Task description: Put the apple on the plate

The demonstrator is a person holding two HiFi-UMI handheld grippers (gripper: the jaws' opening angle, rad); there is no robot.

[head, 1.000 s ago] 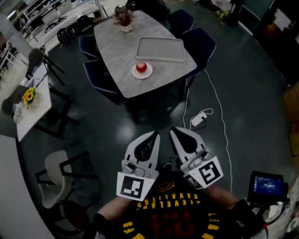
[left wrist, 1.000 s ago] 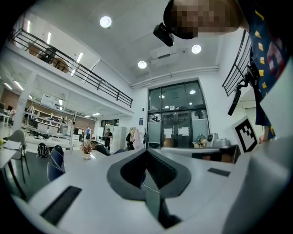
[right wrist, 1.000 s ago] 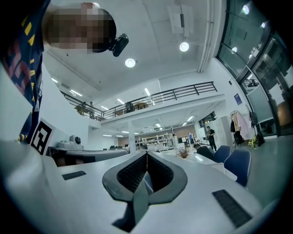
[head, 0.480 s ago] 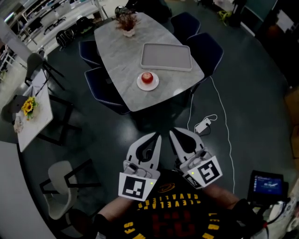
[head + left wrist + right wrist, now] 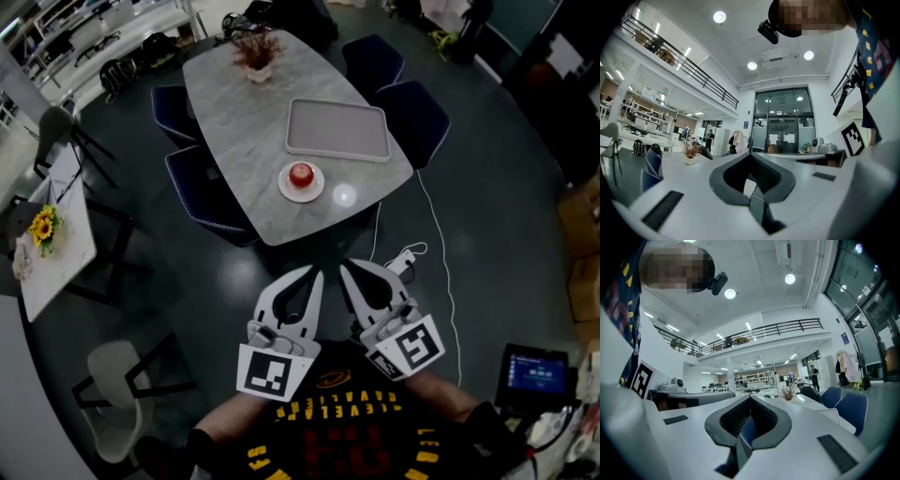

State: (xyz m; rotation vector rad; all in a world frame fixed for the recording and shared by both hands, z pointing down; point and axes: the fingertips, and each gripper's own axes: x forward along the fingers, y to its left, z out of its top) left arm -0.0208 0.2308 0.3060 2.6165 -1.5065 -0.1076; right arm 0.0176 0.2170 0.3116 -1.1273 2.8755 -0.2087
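In the head view a red apple (image 5: 301, 173) sits on a small white plate (image 5: 315, 193) near the front edge of a grey marble table (image 5: 234, 122). Both grippers are held low and close to the person's chest, far from the table. The left gripper (image 5: 313, 272) is shut with nothing in it, and so is the right gripper (image 5: 345, 265). The left gripper (image 5: 750, 155) points out over the room in the left gripper view, its jaws closed together. The right gripper (image 5: 750, 398) looks the same in the right gripper view. Neither gripper view shows the apple.
A grey tray (image 5: 337, 129) and a potted plant (image 5: 255, 52) are also on the table. Dark blue chairs (image 5: 412, 117) ring it. A white cable with an adapter (image 5: 401, 260) lies on the floor. A side table with sunflowers (image 5: 42, 230), a white chair (image 5: 111, 394) and a lit screen (image 5: 532, 373) stand around.
The table with apple and plate has slid lower and slightly right in the head view as the camera shifted. Both grippers stay shut in the same place.
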